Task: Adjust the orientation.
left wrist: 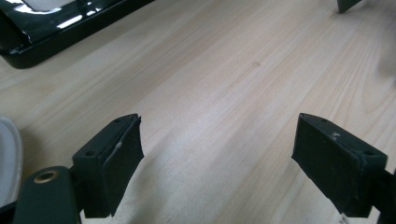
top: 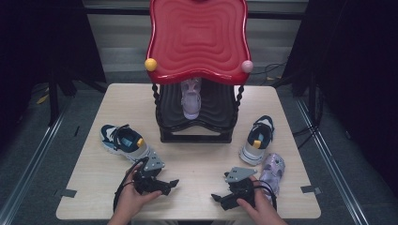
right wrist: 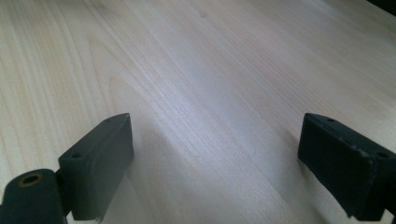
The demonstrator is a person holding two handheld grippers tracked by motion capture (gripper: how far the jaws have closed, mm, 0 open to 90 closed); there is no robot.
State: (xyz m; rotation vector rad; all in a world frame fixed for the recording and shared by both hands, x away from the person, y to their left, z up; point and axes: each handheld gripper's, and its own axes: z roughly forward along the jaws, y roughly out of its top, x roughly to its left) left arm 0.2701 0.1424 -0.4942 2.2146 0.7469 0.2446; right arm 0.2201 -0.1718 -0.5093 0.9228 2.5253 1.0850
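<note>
A blue and white sneaker [top: 124, 140] lies at the table's left, and its mate [top: 257, 139] lies at the right. One lilac shoe [top: 272, 171] rests by the right sneaker, and another lilac shoe [top: 191, 97] stands on the lower shelf of the black stand [top: 195, 136]. My left gripper [top: 171, 183] is low over the table just right of the left sneaker, pointing toward the middle. Its jaws are open [left wrist: 217, 140] over bare wood. My right gripper [top: 218, 196] sits near the front edge beside the lilac shoe, open [right wrist: 215, 135] with nothing between its jaws.
The stand carries a wavy red top [top: 197, 37] with a yellow ball [top: 150, 64] and a pink ball [top: 247, 66] at its corners. The stand's black base [left wrist: 70, 28] and a white sole edge [left wrist: 7, 158] appear in the left gripper view. Bare table [top: 197, 159] lies between the grippers.
</note>
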